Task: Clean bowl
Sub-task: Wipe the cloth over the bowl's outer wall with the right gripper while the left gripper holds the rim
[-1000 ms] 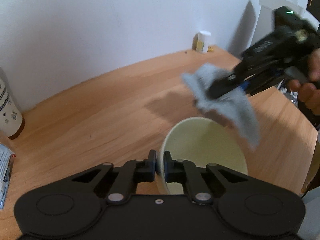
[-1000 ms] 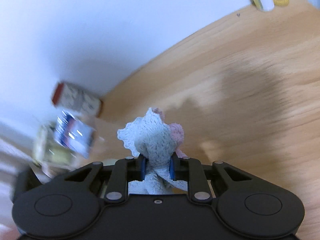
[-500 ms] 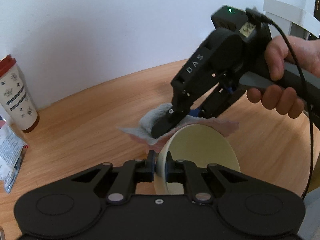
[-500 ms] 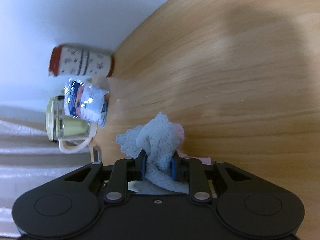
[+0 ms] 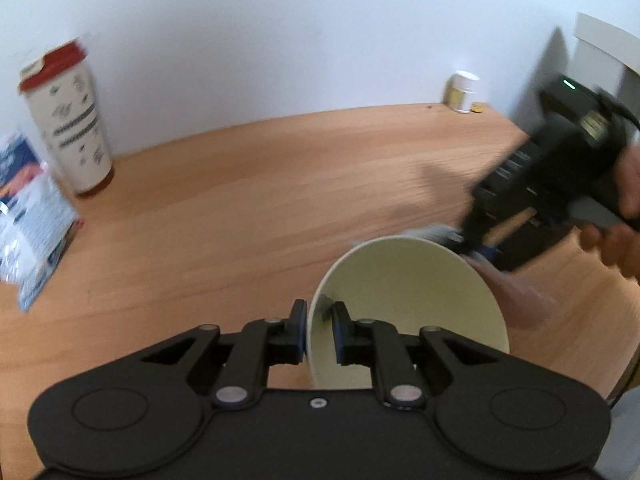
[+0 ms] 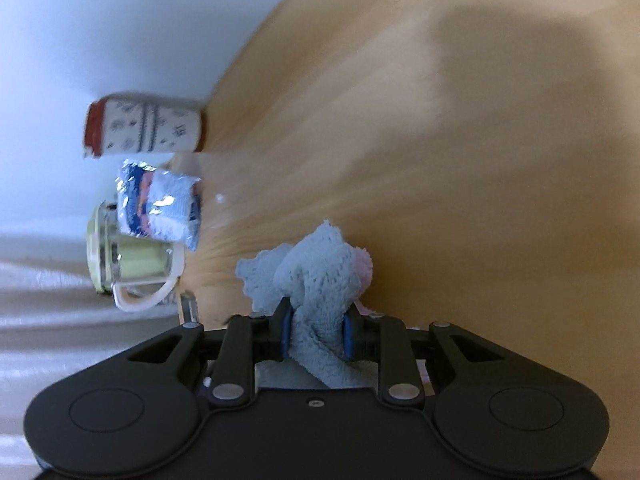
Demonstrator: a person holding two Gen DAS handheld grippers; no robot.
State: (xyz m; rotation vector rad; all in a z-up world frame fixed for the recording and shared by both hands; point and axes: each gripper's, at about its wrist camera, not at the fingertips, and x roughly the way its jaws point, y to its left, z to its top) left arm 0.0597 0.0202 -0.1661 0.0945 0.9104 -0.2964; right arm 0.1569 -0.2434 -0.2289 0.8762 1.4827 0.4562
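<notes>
We count one bowl (image 5: 408, 304), one cloth (image 6: 320, 276), two grippers and one wooden bench (image 5: 240, 208). The left gripper (image 5: 319, 332) has its jaws nearly shut, one pad each side of the bowl's thin rim; they are opening a little. The bowl is round, smooth and pale yellow, tipped on its side at about 5 o'clock in the left view.

The right gripper (image 6: 316, 334) has its jaws squeezed on the fluffy blue cloth with a pink bit. The left view shows it, blurry, at 3 o'clock, just beyond the bowl's far rim.

Only the right view shows a glass jug (image 6: 132, 268) — only the left shows a small white-capped jar (image 5: 462, 92). Both show one tall red-lidded cup (image 5: 66, 120) and one shiny packet (image 5: 28, 216).
</notes>
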